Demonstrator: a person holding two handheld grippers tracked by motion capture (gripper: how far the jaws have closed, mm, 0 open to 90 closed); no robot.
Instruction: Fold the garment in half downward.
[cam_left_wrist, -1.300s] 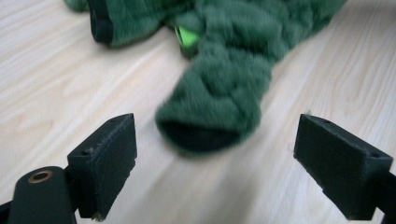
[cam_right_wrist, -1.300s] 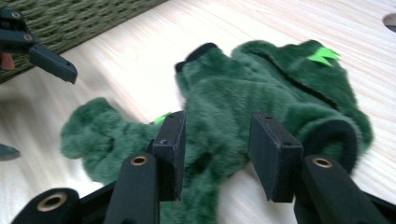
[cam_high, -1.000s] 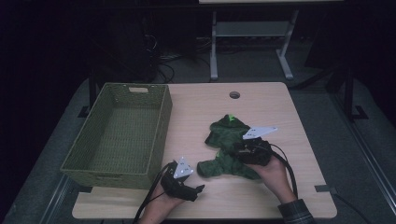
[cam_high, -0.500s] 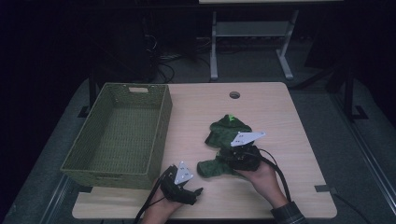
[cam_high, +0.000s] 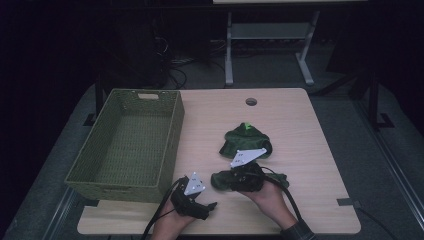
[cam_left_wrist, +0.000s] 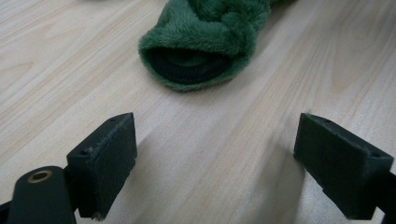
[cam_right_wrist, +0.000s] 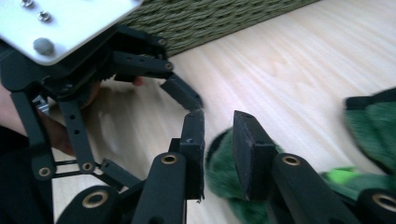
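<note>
My right gripper (cam_right_wrist: 218, 140), jaws just closing and now nearly shut with the near green sock (cam_high: 248, 180) beneath them (grip unconfirmed), is mid-pickup; my left gripper (cam_left_wrist: 229, 163) waits wide open and empty; next, secure and carry left to the basket (cam_high: 172, 127).

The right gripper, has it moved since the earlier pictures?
Yes. The right gripper has moved left, toward the basket, and toward the table's near edge. Its jaws have just been closing.

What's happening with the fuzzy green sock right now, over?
Left gripper open, empty. Right gripper jaws just closing over near sock, no firm grip. Second sock behind. Basket left.
</note>
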